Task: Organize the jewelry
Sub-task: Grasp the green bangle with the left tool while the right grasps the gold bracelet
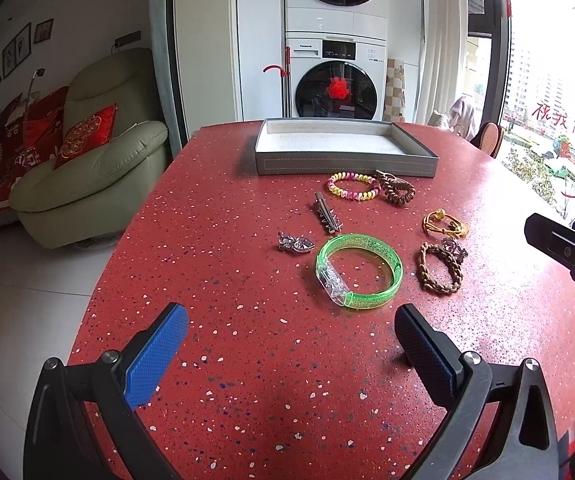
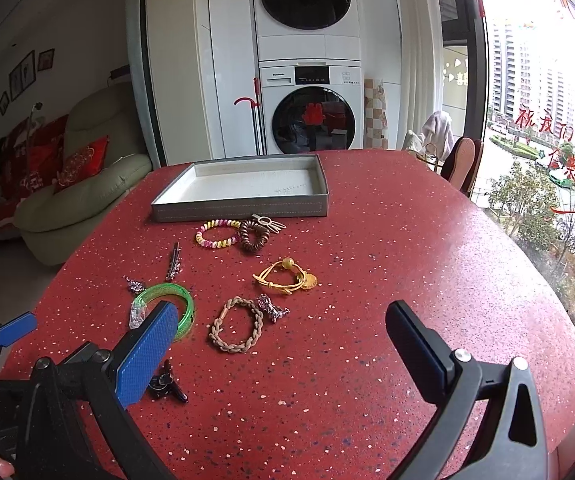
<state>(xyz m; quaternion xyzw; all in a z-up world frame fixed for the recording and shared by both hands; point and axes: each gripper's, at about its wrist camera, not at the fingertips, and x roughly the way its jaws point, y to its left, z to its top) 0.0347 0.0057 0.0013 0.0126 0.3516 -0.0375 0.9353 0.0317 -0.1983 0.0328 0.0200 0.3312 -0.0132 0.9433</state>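
The left gripper (image 1: 291,344) is held wide apart and empty at the bottom of its frame, above the red table (image 1: 247,400). Just beyond it, at center, the green bangle (image 1: 359,270) is seen lying flat. The right gripper (image 2: 281,340) is likewise spread wide and empty, with the braided bracelet (image 2: 236,324) between its fingers in view. The grey tray (image 2: 243,194) is placed at upper center.

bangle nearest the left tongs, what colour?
Translucent neon green plastic bangle with glitter flecks and a clear clasp section; shows best in the left wrist view.
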